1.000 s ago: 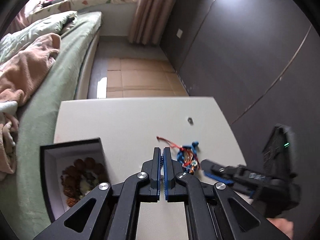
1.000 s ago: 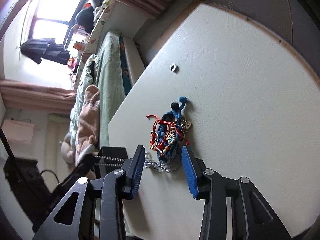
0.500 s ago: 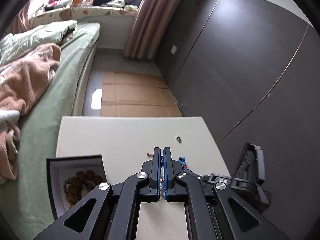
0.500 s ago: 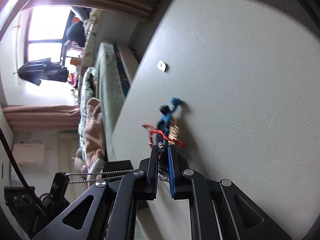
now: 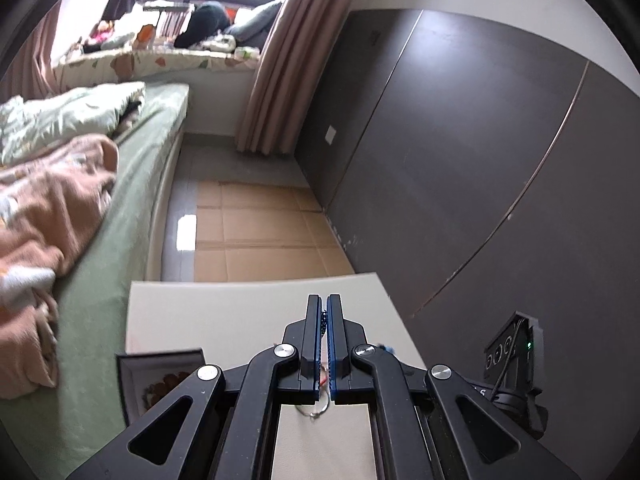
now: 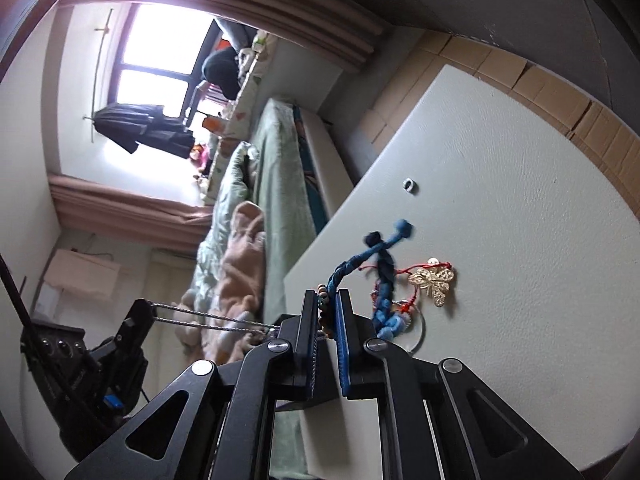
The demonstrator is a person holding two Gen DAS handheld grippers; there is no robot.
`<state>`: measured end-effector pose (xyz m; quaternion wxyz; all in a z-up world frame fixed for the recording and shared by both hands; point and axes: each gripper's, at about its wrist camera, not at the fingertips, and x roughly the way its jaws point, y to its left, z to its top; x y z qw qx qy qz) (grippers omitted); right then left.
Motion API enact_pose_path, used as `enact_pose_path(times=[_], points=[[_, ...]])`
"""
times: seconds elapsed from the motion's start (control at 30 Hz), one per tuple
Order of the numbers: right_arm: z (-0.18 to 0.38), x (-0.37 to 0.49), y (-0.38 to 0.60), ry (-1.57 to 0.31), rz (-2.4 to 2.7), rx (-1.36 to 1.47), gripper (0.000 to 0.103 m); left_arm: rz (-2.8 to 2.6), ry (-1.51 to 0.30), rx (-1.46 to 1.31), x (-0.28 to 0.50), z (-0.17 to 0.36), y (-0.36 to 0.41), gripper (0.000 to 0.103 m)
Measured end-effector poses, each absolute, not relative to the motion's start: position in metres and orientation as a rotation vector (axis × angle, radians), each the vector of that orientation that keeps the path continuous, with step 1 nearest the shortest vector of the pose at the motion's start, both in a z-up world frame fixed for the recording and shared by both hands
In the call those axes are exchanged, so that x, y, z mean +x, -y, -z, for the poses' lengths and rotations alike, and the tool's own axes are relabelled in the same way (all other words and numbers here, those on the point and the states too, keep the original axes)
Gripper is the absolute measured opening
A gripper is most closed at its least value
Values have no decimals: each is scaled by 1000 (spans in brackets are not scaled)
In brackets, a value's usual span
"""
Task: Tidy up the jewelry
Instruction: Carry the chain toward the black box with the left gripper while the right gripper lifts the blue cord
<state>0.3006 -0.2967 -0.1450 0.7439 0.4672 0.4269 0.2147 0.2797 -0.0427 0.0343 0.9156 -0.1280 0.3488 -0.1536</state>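
The right gripper [image 6: 329, 304] is clenching a tangle of bracelets [image 6: 382, 280]: a beaded strand is sitting between its blue pads, while a blue braided cord, red string and a gold butterfly charm [image 6: 434, 280] are hanging beside the jaws, over the pale table [image 6: 500, 240]. A thin silver chain [image 6: 208, 318] is stretching from this bundle out to the left gripper [image 6: 138, 312], seen at the left of the right wrist view. The left gripper [image 5: 324, 316] is pinched nearly shut on that chain, with small dark beads showing in the slit between its pads and a wire ring [image 5: 316, 410] dangling under them. Just left of it, an open black box [image 5: 160, 376] is holding brown beads on the table. Farther along the tabletop, a small ring [image 6: 409, 185] is lying alone, well apart from the bundle. Beyond the table edge, cardboard sheets [image 5: 256, 232] are covering the floor beside a bed [image 5: 120, 208].
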Motion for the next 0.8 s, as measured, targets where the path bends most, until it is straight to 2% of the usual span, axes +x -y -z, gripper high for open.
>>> enact_pose_path(times=[0.43,0.8], points=[[123,299,271,-867,-595,1004,10,251,-533,-160,247,-136,30,2],[130,302,260,-904,-606,978,10,159,-428,-132,234,-187,-13,2]])
